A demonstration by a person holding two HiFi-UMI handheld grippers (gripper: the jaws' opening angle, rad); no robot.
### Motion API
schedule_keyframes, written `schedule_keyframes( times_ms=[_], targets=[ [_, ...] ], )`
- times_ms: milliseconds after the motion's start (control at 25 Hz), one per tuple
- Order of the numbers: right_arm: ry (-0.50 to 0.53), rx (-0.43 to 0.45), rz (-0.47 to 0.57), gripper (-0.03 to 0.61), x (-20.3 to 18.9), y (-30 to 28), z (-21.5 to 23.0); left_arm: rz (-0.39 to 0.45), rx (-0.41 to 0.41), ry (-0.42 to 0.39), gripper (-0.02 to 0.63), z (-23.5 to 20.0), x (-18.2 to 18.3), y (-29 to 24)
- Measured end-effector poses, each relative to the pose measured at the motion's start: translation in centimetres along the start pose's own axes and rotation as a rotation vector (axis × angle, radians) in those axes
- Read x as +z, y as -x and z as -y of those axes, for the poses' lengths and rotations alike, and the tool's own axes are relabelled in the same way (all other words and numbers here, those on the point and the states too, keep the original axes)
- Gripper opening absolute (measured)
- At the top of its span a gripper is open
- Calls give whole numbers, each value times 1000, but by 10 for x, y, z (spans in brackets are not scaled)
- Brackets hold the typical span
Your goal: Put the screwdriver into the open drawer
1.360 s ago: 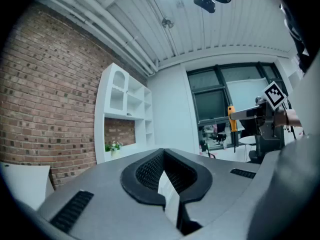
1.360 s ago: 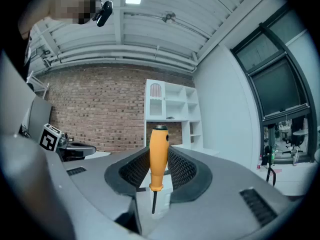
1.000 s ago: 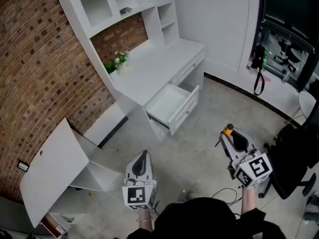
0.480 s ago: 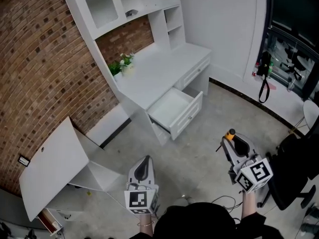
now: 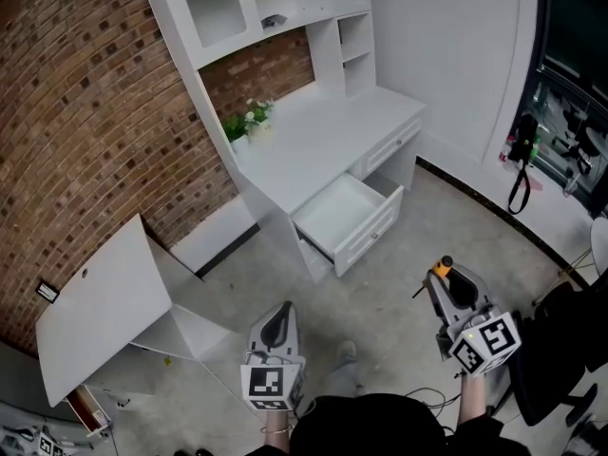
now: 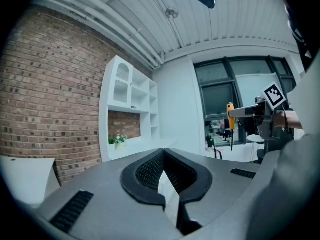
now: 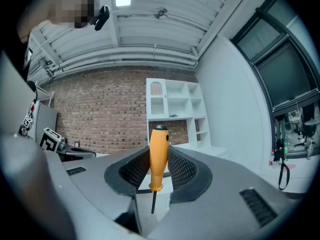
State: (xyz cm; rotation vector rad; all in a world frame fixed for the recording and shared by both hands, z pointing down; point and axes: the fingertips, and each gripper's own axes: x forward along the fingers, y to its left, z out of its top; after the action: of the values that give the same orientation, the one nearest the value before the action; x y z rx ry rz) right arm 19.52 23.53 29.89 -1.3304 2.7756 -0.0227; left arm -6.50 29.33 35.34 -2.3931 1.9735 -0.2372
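An orange-handled screwdriver stands upright between the pads of my right gripper, which is shut on its handle, the thin shaft pointing down. From the head view, the right gripper hangs at the lower right over the floor, the screwdriver at its tip, well short of the open drawer of the white desk. At the lower middle, my left gripper is shut with nothing in it. The left gripper view shows its jaws together, and the right gripper off to the side.
A brick wall stands behind the desk and its shelf unit. A small plant sits on the desk's left end. A white panel leans at the left. A black office chair is at the right, cables on the floor.
The desk and drawer have slid down and right in the head view as the person steps closer. Both grippers came along, the right one still holding the screwdriver.
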Motion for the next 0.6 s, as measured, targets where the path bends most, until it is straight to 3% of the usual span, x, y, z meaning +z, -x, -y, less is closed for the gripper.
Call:
schedule_keyframes(
  times_ms=[600],
  targets=[
    [-30, -25, -32, 115, -12, -119, 51, -18, -66, 37, 8, -52, -3, -133]
  ],
)
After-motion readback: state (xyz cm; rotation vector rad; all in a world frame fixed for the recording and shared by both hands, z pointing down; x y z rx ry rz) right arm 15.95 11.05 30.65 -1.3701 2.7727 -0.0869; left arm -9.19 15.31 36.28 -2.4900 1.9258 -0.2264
